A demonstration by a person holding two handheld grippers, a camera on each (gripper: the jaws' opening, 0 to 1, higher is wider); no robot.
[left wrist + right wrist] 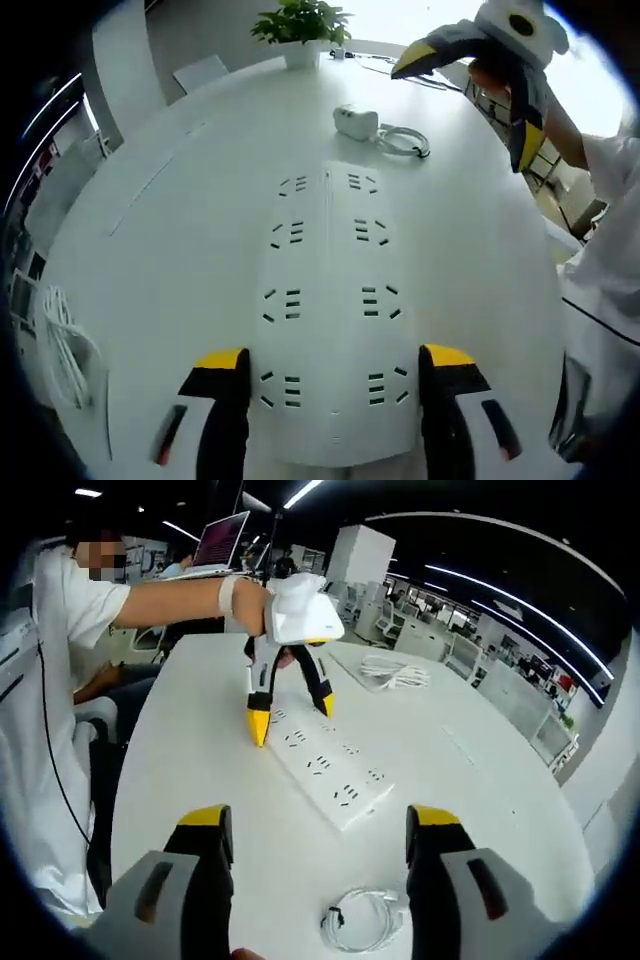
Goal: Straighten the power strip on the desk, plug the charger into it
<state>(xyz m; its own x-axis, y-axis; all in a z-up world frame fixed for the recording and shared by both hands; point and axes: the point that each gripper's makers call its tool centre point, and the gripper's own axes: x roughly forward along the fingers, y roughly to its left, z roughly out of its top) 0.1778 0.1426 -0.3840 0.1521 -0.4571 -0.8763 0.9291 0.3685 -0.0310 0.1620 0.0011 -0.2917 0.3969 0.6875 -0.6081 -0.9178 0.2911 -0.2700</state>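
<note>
Two claws: both spread wide.
Left gripper (290, 715): jaws apart, straddling the near end of the power strip (330, 300), nothing clamped.
Right gripper (318, 825): jaws apart, empty, power strip ahead of it.
Charger (355, 122): beyond the strip's far end, coiled cable (403, 142) beside.

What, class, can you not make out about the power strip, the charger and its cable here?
- Power strip: near end cut off by the left gripper view's bottom edge.
- Charger: prongs too small to see, left gripper view.
- Charger cable: charger end cut off by the right gripper view's bottom edge.
</note>
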